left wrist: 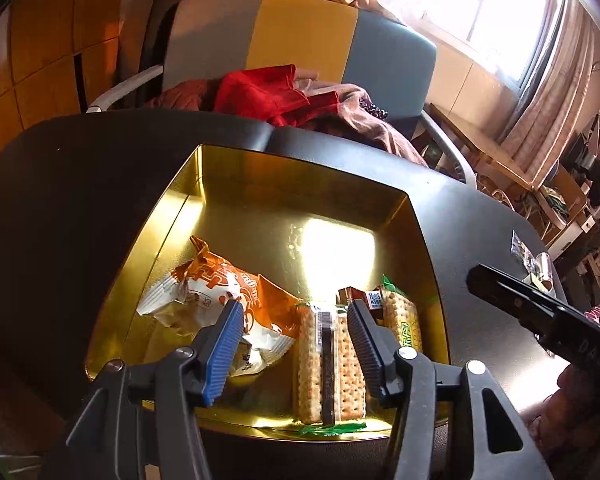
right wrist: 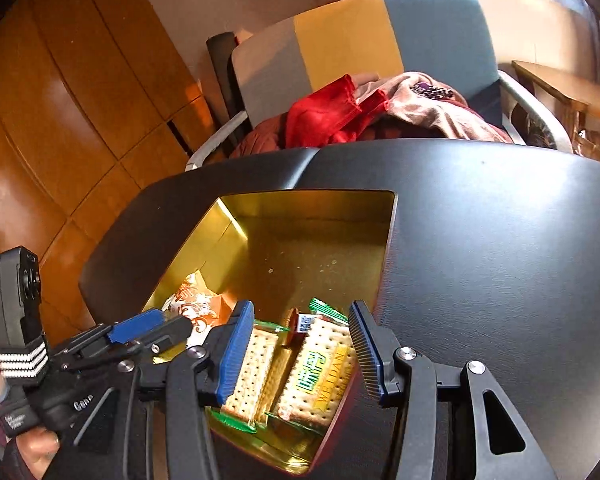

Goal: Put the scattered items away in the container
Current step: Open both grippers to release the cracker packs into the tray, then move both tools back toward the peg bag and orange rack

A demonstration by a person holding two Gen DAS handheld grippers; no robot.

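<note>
Left wrist: cracker pack [left wrist: 330,364] lengthwise toward camera.

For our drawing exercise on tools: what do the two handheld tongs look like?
Both tongs, left and right, have black linked frames with silver round bolts and blue ribbed pads. The left one's handle carries a black camera, white dot stripes and small white lettering.

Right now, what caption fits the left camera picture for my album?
Open left gripper hovers over a gold tin holding cracker packs and a snack bag.
</note>
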